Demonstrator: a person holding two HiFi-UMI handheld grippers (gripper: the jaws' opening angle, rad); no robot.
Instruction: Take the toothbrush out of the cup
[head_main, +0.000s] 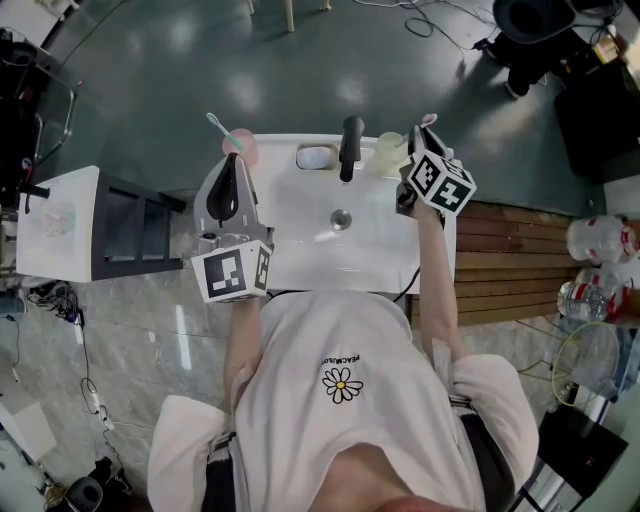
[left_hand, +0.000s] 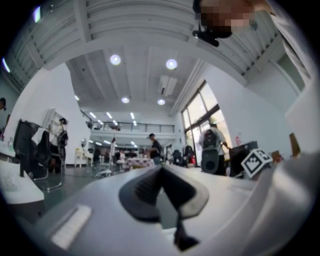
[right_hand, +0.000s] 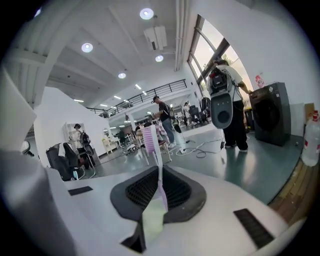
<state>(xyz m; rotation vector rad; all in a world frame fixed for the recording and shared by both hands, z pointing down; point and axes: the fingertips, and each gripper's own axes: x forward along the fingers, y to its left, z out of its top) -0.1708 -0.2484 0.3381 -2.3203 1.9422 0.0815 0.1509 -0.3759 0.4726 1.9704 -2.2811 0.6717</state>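
- Your right gripper (head_main: 414, 140), in the head view, hangs over the pale green cup (head_main: 390, 150) at the back edge of the sink (head_main: 300, 240). Only the pink tip of the toothbrush (head_main: 428, 120) pokes past its jaws. Your left gripper (head_main: 230, 165) points at a pink cup (head_main: 240, 147) just ahead.
- Left gripper view: your jaws are pressed together with nothing between them. Sink and cups are out of frame.
- Right gripper view: your jaws are clamped on the toothbrush's lilac handle, bristles beyond the tips. A blurred pale green patch at its lower end is hard to identify.
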